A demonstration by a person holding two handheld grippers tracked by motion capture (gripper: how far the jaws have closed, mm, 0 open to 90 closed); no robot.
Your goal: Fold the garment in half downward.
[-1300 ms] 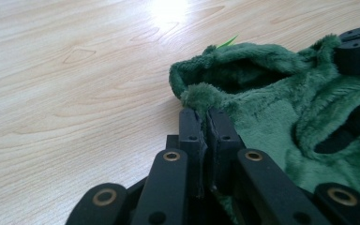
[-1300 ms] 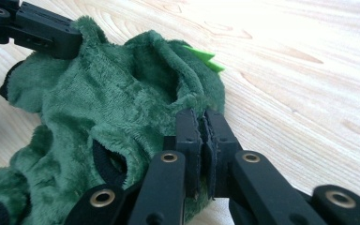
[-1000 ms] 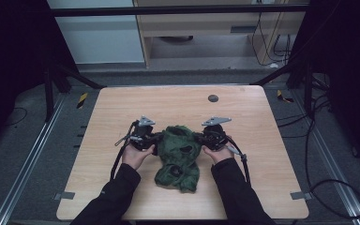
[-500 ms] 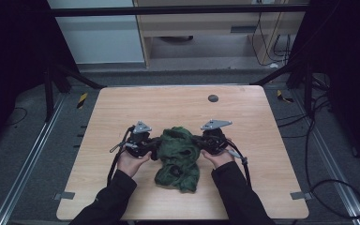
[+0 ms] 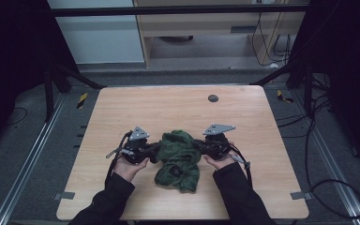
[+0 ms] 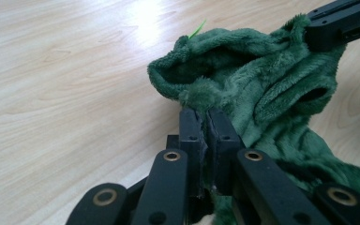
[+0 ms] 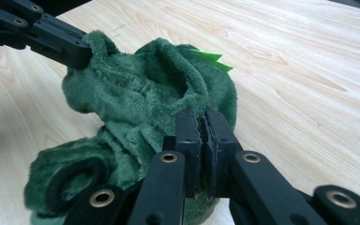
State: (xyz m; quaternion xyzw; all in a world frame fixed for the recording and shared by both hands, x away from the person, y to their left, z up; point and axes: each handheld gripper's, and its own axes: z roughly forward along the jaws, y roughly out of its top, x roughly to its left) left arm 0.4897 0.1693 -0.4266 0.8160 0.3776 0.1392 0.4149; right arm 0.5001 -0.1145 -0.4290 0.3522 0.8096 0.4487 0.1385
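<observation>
Though both claws [image 5: 155,151] pinch it, green plush [image 5: 178,157] bears unreadable tag.

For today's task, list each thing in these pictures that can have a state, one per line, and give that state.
Green plush garment: crumpled, bunched up between the two grippers, lower part lying on the table.
Left gripper: jaws shut on an edge of the garment.
Right gripper: jaws shut on the opposite edge of the garment.
Wooden table: flat, bearing the garment.
Small dark disc: lying flat near the table's far edge, untouched.
</observation>
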